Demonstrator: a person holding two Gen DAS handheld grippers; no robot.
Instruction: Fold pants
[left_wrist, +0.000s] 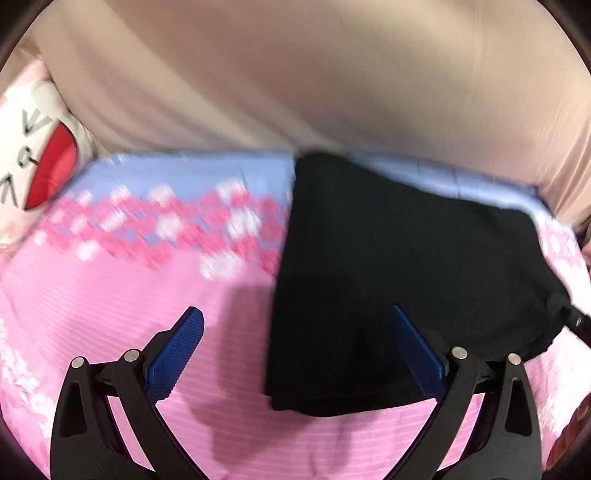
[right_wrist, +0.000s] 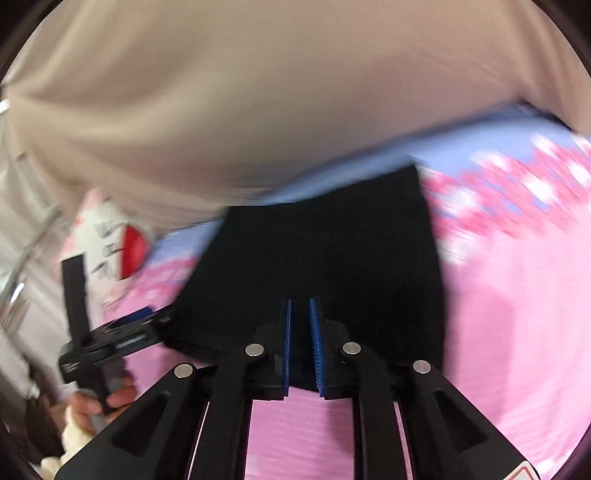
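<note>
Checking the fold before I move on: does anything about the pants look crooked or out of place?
Nothing stands out. The black pants lie folded in a compact block on the pink bedsheet, edges fairly straight. Motion blur hides fine wrinkles.

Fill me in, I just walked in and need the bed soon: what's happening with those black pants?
A person is folding black pants on a pink bedsheet, a hand-held gripper in each hand. The pants already lie as a compact dark bundle. The right hand-held gripper is nearly shut at the bundle's near edge; whether it pinches cloth is unclear. The left hand-held gripper is open, straddling the bundle's other side without gripping. A beige curtain hangs behind.
</note>
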